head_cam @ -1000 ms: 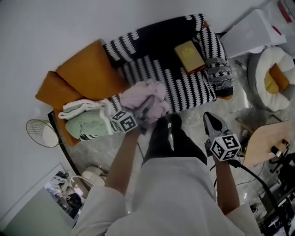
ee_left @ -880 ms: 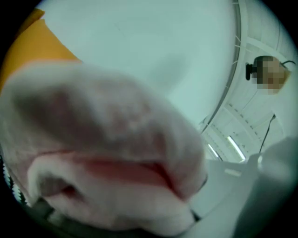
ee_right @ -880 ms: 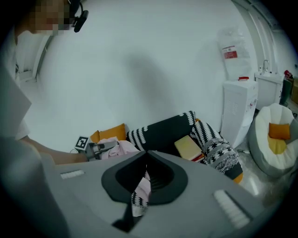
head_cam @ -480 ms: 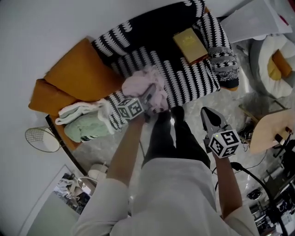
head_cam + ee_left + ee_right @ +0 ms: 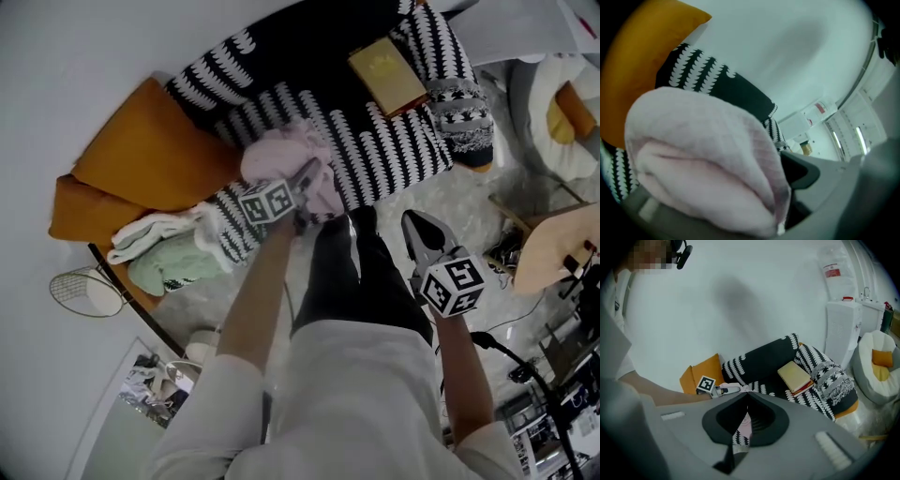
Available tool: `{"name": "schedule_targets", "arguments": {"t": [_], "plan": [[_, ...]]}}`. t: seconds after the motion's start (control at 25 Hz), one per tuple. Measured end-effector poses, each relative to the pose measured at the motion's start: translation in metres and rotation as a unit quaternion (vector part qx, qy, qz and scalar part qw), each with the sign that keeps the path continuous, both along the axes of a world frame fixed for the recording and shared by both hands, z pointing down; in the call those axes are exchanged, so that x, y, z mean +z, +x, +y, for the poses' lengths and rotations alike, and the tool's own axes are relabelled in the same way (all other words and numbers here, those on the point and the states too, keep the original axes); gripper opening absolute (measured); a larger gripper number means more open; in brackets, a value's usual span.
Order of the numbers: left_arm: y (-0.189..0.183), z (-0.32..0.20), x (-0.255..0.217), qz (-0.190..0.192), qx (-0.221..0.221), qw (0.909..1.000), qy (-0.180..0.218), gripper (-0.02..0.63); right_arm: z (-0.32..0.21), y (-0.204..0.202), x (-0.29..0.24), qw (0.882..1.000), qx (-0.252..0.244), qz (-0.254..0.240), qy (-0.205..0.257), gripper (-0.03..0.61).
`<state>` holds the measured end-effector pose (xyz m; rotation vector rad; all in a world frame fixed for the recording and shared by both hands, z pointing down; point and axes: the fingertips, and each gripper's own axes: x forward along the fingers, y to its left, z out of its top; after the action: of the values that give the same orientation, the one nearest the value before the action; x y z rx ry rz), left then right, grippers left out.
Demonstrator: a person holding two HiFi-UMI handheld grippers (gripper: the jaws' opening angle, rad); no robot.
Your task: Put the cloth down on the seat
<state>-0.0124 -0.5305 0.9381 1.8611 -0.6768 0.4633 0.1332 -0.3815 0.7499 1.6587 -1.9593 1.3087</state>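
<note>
A bunched pale pink cloth (image 5: 281, 155) lies on the sofa seat, which is covered by a black-and-white patterned throw (image 5: 384, 150). My left gripper (image 5: 306, 186) reaches into the cloth from the near side. Its jaws have just been opening, and the cloth (image 5: 703, 154) still fills the space between them. A dark gap shows beside the right-hand jaw. My right gripper (image 5: 419, 232) hangs shut and empty over the floor in front of the sofa, to the right of the person's legs. In the right gripper view its tips (image 5: 746, 397) meet.
Orange cushions (image 5: 150, 155) lean at the sofa's left end, with folded green and white cloths (image 5: 169, 253) below them. A yellow book (image 5: 384, 70) lies on the right of the seat. A white round chair (image 5: 562, 94) and a wooden table (image 5: 562, 248) stand at right.
The left gripper has carried the pink cloth down and forward onto the seat, and its jaws look wider. The right gripper has sunk a little.
</note>
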Motion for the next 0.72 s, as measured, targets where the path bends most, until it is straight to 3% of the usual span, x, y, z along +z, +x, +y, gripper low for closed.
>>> {"name": "schedule_targets", "arguments": {"t": [0.08, 0.2, 0.48, 0.72], "plan": [[-0.005, 0.001, 0.006, -0.013, -0.006, 0.9998, -0.012, 0.41, 0.0, -0.002, -0.001, 1.0, 0.003, -0.001, -0.001, 0.003], [-0.011, 0.004, 0.001, -0.024, -0.008, 0.9995, -0.016, 0.454, -0.002, -0.004, -0.008, 1.0, 0.001, 0.0, 0.002, 0.003], [-0.025, 0.014, -0.028, -0.017, 0.004, 0.9997, -0.019, 0.457, -0.015, -0.013, -0.038, 1.0, -0.001, 0.009, 0.024, 0.005], [-0.053, 0.041, -0.027, -0.077, -0.001, 0.9942, -0.074, 0.485, -0.007, -0.019, -0.066, 0.999, -0.006, 0.023, 0.039, 0.004]]}}
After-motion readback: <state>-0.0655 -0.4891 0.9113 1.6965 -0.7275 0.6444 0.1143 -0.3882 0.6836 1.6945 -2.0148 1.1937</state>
